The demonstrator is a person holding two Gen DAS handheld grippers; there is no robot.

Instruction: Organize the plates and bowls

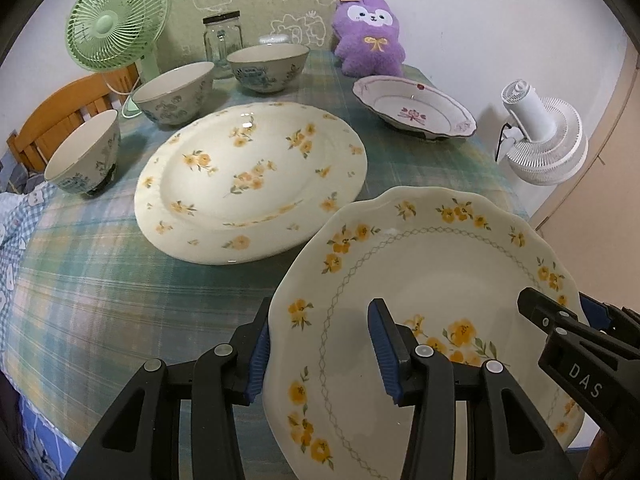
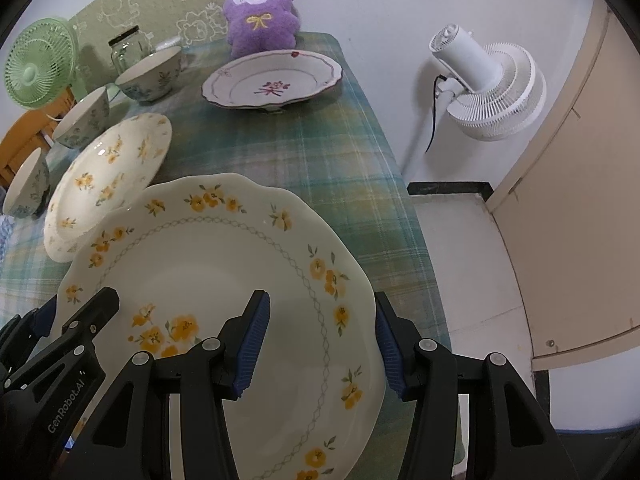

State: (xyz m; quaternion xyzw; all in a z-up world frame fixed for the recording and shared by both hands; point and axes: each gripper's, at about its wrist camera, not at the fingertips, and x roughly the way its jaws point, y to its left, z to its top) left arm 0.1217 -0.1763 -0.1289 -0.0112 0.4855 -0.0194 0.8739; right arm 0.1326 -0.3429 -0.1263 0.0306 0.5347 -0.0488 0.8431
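Note:
A cream scalloped plate (image 1: 420, 264) (image 2: 208, 256) with yellow flowers hangs tilted over the near part of the table, held by both grippers. My left gripper (image 1: 322, 320) (image 2: 76, 306) is shut on its left rim, one finger over the plate and one under. My right gripper (image 2: 320, 304) (image 1: 560, 304) is shut on the right rim the same way. Behind it a large oval plate (image 1: 252, 184) (image 2: 108, 176) with yellow flowers lies flat. A pink-flowered plate (image 1: 414, 106) (image 2: 272, 78) sits far right. Three blue-flowered bowls (image 1: 86, 156) (image 1: 176, 92) (image 1: 268, 66) line the left and back.
The table has a green plaid cloth (image 1: 120, 280). At the back stand a green fan (image 1: 116, 28), a glass jar (image 1: 222, 40) and a purple plush (image 1: 370, 36). A white fan (image 1: 544, 136) stands off the right edge, a wooden chair (image 1: 60, 120) at the left.

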